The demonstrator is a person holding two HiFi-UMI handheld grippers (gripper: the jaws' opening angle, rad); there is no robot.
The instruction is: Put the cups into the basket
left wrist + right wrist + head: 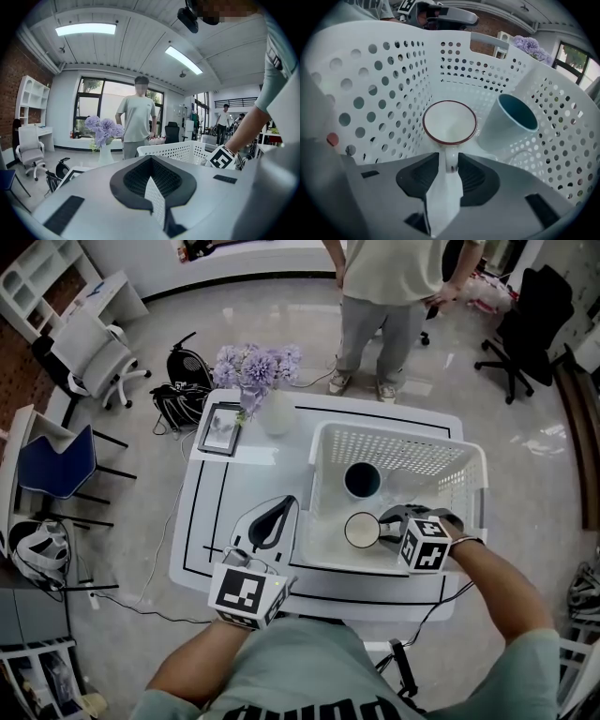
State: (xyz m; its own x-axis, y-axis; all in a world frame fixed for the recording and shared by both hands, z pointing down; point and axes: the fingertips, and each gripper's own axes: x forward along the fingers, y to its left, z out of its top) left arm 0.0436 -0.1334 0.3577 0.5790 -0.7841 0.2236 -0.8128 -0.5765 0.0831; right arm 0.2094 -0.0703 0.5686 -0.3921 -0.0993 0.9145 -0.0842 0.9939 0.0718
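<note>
White perforated plastic forms the basket (403, 430), which stands on a white table (211, 512) and holds both cups. The right gripper (392, 517) reaches down into it from the near rim. Straight ahead of its jaws a white cup with a dark red rim (450, 123) stands upright on the basket floor, empty. The cup's handle (451, 161) points back at the gripper and lies in the gap between the two jaws. They stand narrowly apart, and the pads do not appear to press on the handle. Just beyond and to the right of that cup, as this gripper looks, is a pale cup with a dark blue inside (508, 123), also empty; its side is close against the white cup's rim.

The left gripper (284, 506) rests outside the basket, beside its left wall, with its jaws together and nothing between them.

Black-and-white square markers cover the cube on each gripper. White block letters run across the wearer's shirt (309, 709) at the bottom edge of the head view, cut off too low to read.
</note>
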